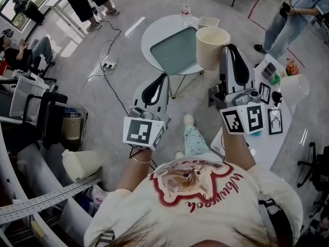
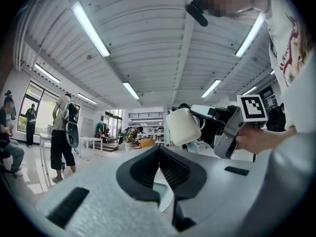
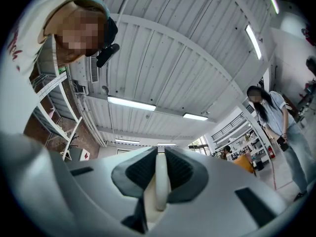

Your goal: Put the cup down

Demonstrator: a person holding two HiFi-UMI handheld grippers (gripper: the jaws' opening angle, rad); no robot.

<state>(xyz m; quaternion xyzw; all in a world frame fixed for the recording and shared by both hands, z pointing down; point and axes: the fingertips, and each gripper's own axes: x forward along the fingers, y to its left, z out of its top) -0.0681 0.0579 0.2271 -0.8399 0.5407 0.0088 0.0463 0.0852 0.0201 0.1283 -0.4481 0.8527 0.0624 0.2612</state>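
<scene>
Right gripper (image 1: 226,49) is clamped on the cup (image 1: 211,45), held aloft, while the left gripper (image 1: 164,77) is closed on nothing.

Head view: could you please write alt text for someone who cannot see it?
The right gripper holds a cream cup aloft by its wall, a round table beyond. The left gripper, shut and empty, hangs beside it.

Glossy grey floor (image 1: 128,60), round white surface (image 1: 146,39) on thin legs, power strip (image 1: 107,64) with cable, black chair (image 1: 49,112), ribbed white ceiling (image 2: 148,38), strip lights (image 2: 90,28), windows (image 2: 35,105).
</scene>
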